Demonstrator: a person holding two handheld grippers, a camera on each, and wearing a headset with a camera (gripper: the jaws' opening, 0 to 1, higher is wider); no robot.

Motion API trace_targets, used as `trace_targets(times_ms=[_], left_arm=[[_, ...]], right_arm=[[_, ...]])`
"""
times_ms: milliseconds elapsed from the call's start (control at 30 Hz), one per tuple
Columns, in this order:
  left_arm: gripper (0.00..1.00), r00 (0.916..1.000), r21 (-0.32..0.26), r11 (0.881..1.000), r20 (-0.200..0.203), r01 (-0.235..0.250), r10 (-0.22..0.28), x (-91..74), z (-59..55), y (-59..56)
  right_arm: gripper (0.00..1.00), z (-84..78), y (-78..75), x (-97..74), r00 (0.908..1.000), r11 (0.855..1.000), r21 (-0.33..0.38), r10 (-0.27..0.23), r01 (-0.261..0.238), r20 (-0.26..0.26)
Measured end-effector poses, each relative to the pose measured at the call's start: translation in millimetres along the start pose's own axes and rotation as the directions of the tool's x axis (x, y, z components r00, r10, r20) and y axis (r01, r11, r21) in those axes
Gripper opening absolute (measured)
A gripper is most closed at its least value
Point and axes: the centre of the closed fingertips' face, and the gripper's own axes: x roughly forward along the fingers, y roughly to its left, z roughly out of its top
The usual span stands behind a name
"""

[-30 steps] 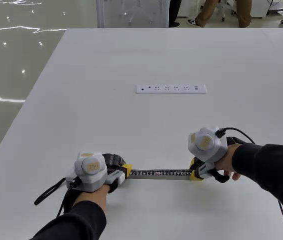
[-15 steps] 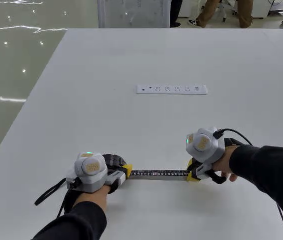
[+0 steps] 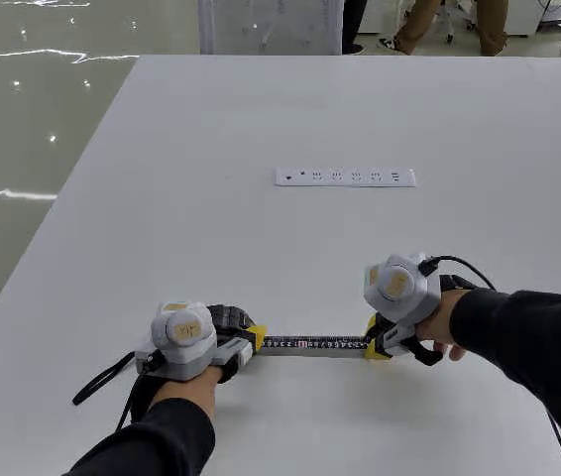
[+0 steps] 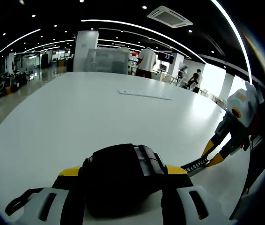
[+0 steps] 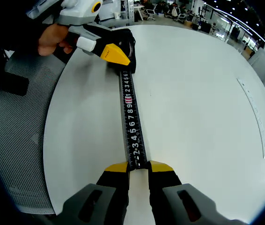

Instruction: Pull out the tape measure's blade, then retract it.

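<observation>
Head view: the left tongs (image 3: pixel 243 341) sit near the front edge of the white tabletop (image 3: pixel 310 109), closed around the black tape measure case (image 3: pixel 225 319), which rests on the surface. From the case a short stretch of blade (image 3: pixel 310 344) runs flat along the tabletop to the right tongs (image 3: pixel 374 347), whose yellow-tipped jaws are pinched together on the blade's free end. Right gripper view confirms that grip: the two jaws meet with barely a slit between them and the blade's tip caught there, and the printed scale runs straight away to the case in the other tongs. Left gripper view has the case wedged between its own jaws, which are spread just wide enough to take the body. A white power strip (image 3: pixel 345 178) lies well apart, further up the tabletop, and plays no part.

As for progress, I judge the first half of the job at least partly done. The blade is out of the case and held straight between the two tongs, though only a modest length shows. Whether more is meant to be drawn cannot be told from this moment. The second half, letting the blade run back until its hook meets the mouth of the case, is not yet done. Both grips would need to hold steady so that the blade feeds in straight rather than snapping or kinking.
</observation>
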Motion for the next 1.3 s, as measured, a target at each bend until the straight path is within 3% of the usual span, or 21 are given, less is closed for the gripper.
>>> trace_targets(times_ms=[1300], left_arm=[[0.62, 0.9999, -0.021, 1.000, -0.007, 0.014, -0.014, -0.4, 0.2, 0.2]], right_arm=[[0.11, 25.3, 2.5, 13.7, 0.9996, 1.000, -0.024, 0.002, -0.001, 0.028]])
